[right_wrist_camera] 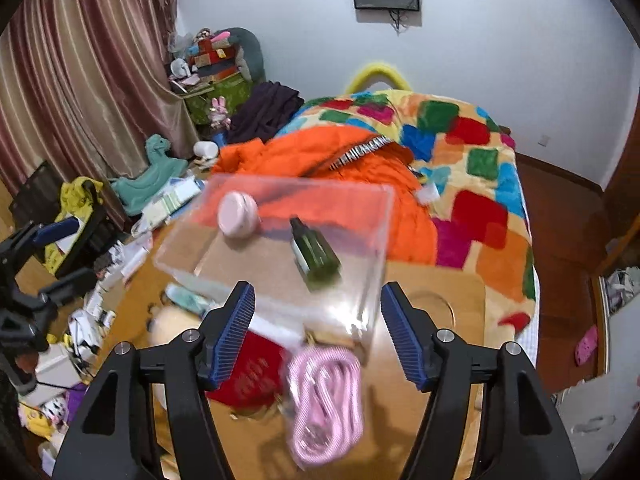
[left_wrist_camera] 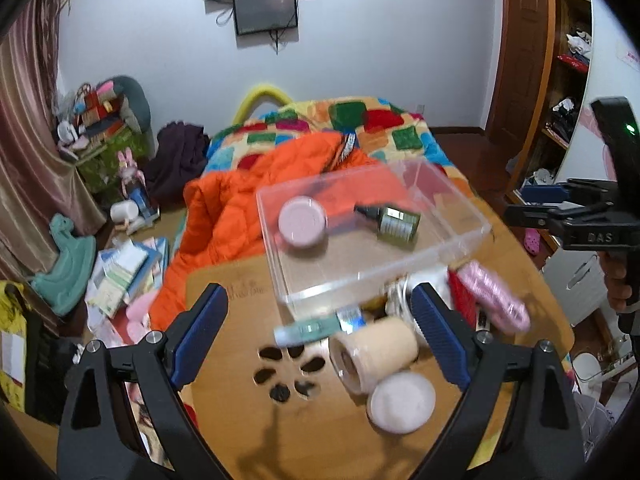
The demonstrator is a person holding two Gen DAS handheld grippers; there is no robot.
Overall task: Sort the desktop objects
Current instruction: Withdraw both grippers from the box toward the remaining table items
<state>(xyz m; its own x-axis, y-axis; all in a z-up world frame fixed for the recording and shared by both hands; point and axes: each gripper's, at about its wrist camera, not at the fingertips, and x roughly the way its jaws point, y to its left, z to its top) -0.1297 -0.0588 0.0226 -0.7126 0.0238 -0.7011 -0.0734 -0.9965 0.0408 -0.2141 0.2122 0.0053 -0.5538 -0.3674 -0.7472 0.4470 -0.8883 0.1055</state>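
Observation:
A clear plastic box (left_wrist_camera: pixel 460 240) (right_wrist_camera: pixel 372 264) stands on the wooden desk (left_wrist_camera: pixel 312 436) and holds a pink round jar (left_wrist_camera: pixel 302 222) (right_wrist_camera: pixel 237 214) and a dark green dropper bottle (left_wrist_camera: pixel 394 222) (right_wrist_camera: pixel 316 254). In front of it lie a teal tube (left_wrist_camera: pixel 316 326), a beige tape roll (left_wrist_camera: pixel 374 352), a second pink jar (left_wrist_camera: pixel 401 402), a red booklet (right_wrist_camera: pixel 252 376) and a coiled pink cable (left_wrist_camera: pixel 494 294) (right_wrist_camera: pixel 324 396). My left gripper (left_wrist_camera: pixel 320 332) is open above the tube and roll. My right gripper (right_wrist_camera: pixel 318 332) is open above the cable and booklet.
A bed with a colourful quilt (right_wrist_camera: pixel 476 152) and an orange jacket (left_wrist_camera: pixel 236 208) lies behind the desk. Clutter and books (left_wrist_camera: pixel 124 272) cover the floor at left. A shelf (left_wrist_camera: pixel 568 92) stands at right. The right gripper shows in the left wrist view (left_wrist_camera: pixel 568 216).

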